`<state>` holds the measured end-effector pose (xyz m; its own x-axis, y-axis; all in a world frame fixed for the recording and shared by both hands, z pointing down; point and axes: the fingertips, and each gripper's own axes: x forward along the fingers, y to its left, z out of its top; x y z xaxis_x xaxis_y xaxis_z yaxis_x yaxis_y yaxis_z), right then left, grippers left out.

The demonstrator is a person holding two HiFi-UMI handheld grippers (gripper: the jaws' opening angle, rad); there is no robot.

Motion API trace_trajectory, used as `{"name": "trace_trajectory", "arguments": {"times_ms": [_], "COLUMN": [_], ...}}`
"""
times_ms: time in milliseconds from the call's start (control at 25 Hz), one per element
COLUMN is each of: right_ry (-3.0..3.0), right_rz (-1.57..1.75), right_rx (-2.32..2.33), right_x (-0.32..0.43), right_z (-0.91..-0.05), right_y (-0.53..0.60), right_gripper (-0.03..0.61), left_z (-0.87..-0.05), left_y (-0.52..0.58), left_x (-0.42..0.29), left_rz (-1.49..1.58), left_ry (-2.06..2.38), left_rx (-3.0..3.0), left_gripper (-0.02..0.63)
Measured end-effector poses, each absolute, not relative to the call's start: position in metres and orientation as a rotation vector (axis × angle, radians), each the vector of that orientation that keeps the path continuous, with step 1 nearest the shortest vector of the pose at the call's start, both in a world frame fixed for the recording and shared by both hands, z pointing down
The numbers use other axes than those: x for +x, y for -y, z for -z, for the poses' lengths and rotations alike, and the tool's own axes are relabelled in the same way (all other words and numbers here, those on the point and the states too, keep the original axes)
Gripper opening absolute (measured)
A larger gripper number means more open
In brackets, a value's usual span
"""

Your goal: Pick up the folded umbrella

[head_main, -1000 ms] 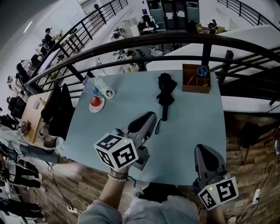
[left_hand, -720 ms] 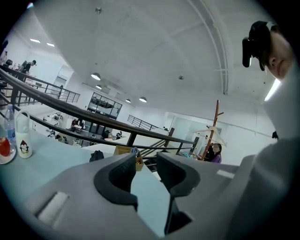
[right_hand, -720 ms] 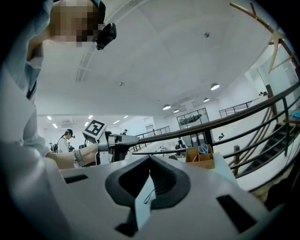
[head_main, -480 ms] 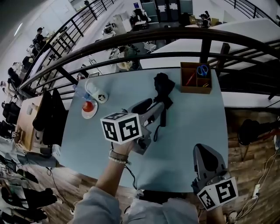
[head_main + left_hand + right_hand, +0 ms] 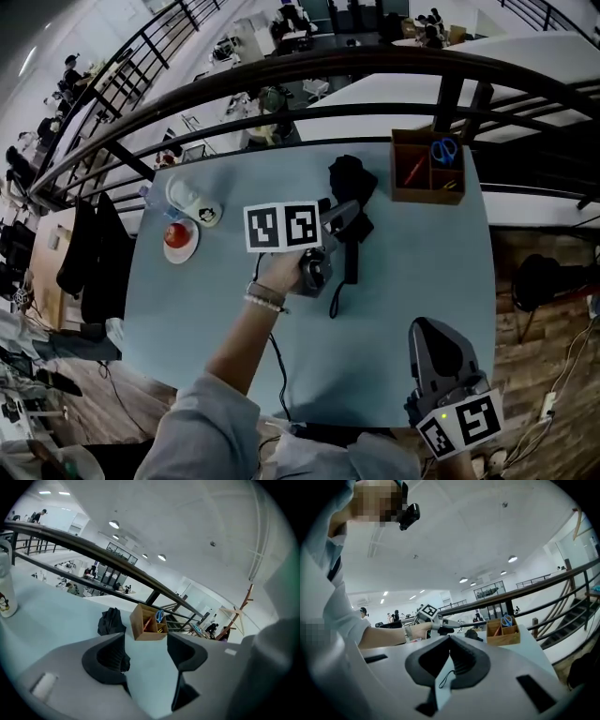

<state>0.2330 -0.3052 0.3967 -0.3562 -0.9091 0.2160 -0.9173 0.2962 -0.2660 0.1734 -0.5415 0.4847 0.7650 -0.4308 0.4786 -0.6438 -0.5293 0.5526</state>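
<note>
The left hand-held gripper (image 5: pixel 345 217), its jaws spreading wider, is over the middle of the black folded fabric umbrella (image 5: pixel 351 184). In the left gripper view only bare counter lies between the jaws, and the umbrella shows beyond the left one. The umbrella lies lengthwise on the far middle of the pale blue counter (image 5: pixel 412 272), handle toward the near side. Right of it, at the far edge, stands a brown wooden compartment box (image 5: pixel 422 194) holding blue-handled scissors (image 5: pixel 441 150). To the left are a white printed mug (image 5: pixel 187 199) and a white saucer (image 5: pixel 190 248). The right hand-held gripper (image 5: pixel 433 330), jaws pressed together and empty, sits at the near right edge.
</note>
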Motion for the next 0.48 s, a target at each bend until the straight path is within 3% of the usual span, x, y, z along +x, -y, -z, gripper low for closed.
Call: {"name": "trace_trajectory", "arguments": {"times_ms": [480], "right_ry": [2.453], "right_rz": [-0.624], "right_rx": [1.802], "right_x": [0.242], "right_z": [-0.425], "right_y": [0.337], "right_gripper": [-0.001], "left_z": [-0.591], "left_y": [0.608], "left_x": [0.188], "left_rz": [-0.620], "left_ry": [0.842], "left_rx": [2.030], "left_gripper": [0.273]}}
